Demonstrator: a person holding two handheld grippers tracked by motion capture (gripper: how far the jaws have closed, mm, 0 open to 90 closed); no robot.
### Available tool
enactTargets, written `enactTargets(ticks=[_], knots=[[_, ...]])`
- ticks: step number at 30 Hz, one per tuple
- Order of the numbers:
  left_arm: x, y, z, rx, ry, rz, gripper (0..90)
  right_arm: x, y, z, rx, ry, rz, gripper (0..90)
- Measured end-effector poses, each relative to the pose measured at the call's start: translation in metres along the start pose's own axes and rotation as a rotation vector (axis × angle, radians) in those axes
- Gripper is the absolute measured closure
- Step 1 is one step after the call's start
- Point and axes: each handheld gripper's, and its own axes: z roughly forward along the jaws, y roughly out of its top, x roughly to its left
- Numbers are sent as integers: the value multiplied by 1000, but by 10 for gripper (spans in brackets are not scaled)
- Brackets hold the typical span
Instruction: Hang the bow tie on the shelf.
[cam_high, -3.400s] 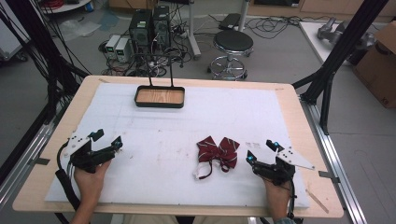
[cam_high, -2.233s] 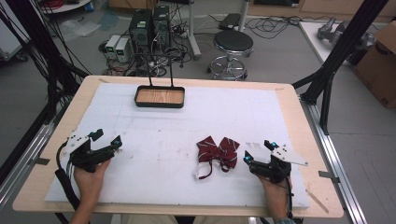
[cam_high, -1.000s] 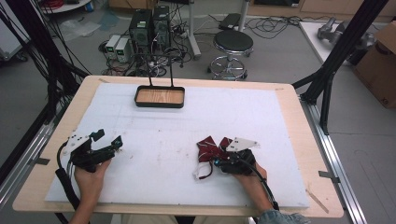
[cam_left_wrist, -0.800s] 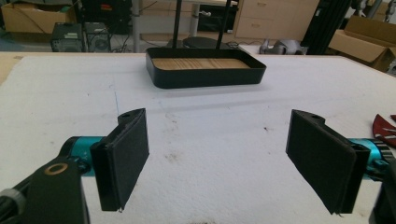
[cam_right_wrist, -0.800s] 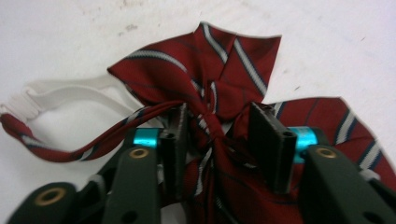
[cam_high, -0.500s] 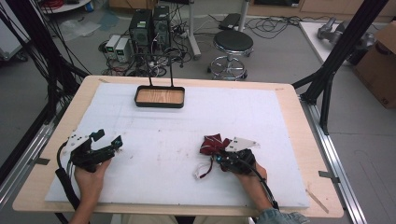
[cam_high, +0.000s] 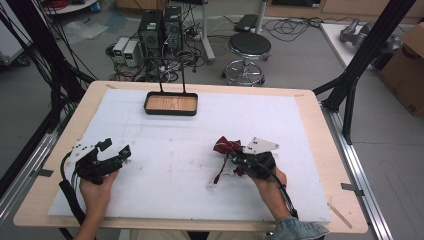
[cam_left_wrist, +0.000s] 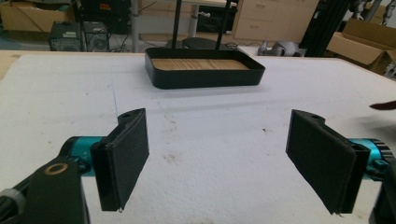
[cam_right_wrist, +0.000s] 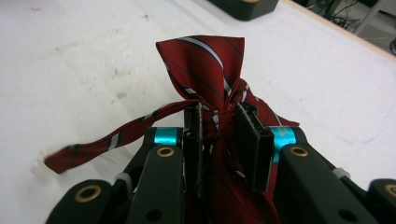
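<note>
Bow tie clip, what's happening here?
A person at a table holds a gripper in each hand. The right gripper has just closed its jaws on the knot of a red striped bow tie, pinching it at the middle, with a strap trailing to one side. The left gripper waits open over the white mat. A black tray sits at the far side.

One red striped bow tie (cam_high: 227, 146), one black wooden-bottomed tray (cam_high: 170, 103), two claws, left claw (cam_high: 118, 151) and right claw (cam_high: 234, 161), one white-covered bench (cam_high: 165, 145), one round stool (cam_high: 249, 46)
</note>
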Motion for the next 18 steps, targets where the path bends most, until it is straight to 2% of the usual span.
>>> enactTargets(ticks=[5,9,13,18], knots=[[0,0,1,1,-6,-2,214,-1,19,-3,-17,-9,-13,731],[0,0,1,1,-10,-1,214,-2,31,-4,-28,-18,-38,732],[0,0,1,3,-15,-4,214,-4,52,-2,-42,-33,-74,732],[0,0,1,-1,-11,-5,214,-13,71,8,-37,-33,-57,731]])
